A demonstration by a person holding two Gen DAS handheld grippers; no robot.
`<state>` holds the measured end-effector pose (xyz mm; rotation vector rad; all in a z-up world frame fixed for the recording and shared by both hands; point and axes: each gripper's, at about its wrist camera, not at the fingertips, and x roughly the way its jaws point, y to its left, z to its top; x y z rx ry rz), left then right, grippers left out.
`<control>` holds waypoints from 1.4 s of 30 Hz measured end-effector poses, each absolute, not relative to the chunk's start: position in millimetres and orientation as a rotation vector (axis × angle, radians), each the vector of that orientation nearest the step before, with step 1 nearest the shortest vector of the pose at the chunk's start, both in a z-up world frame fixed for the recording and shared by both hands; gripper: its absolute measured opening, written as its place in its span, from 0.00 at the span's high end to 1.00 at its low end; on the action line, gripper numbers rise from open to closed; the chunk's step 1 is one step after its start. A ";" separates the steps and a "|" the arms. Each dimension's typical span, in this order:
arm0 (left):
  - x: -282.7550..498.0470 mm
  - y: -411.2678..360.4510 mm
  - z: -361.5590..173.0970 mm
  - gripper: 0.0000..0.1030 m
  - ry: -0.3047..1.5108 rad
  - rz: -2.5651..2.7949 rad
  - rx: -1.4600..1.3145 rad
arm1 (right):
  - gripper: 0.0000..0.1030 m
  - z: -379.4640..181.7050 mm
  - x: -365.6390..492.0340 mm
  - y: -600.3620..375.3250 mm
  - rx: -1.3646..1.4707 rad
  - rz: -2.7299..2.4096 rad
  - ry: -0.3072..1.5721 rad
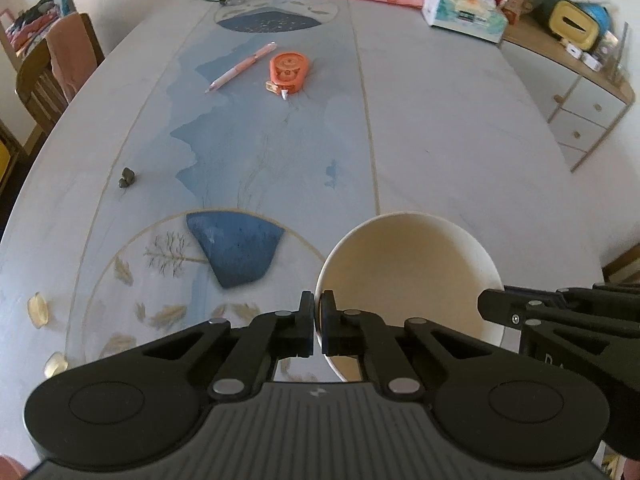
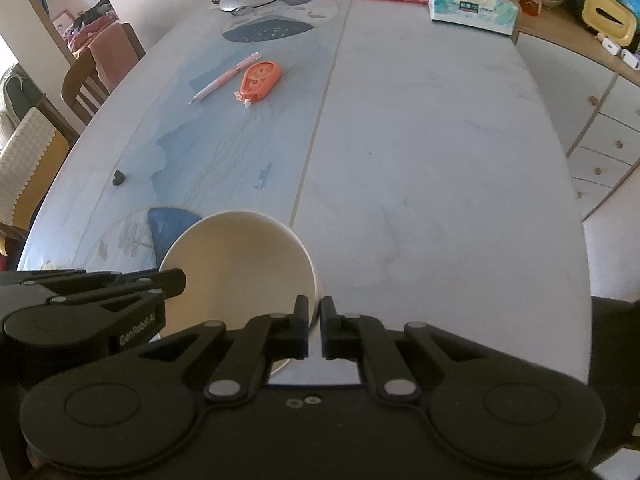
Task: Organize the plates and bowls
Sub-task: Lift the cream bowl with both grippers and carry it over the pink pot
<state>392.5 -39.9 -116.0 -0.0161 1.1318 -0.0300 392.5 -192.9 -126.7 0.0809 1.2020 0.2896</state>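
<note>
From the left wrist, the left hand-held gripper (image 1: 318,312) pinches the left rim of a cream bowl (image 1: 408,272) above the patterned worktop (image 1: 440,140). From the right wrist, the right hand-held gripper (image 2: 315,316) is clamped on the bowl's (image 2: 236,264) right rim; an orange tape dispenser (image 2: 259,80) and pink pen (image 2: 226,77) lie well beyond.

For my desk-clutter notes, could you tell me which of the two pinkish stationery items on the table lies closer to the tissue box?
The orange correction tape dispenser: it lies on the tissue box side of the slim pink pen.
</note>
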 end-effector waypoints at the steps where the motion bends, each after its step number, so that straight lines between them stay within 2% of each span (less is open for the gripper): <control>1: 387.0 -40.1 -113.5 0.98 1.132 -0.036 -0.017 | 0.94 -123.8 387.7 -192.7 0.078 0.286 1.198; 28: 245.9 -51.8 -24.3 0.98 1.040 -0.205 0.079 | 0.94 -30.6 235.6 -215.0 0.167 0.167 1.079; 42: 171.3 -72.5 -30.2 0.98 1.016 -0.316 0.174 | 0.94 -32.8 157.5 -233.2 0.234 0.087 1.095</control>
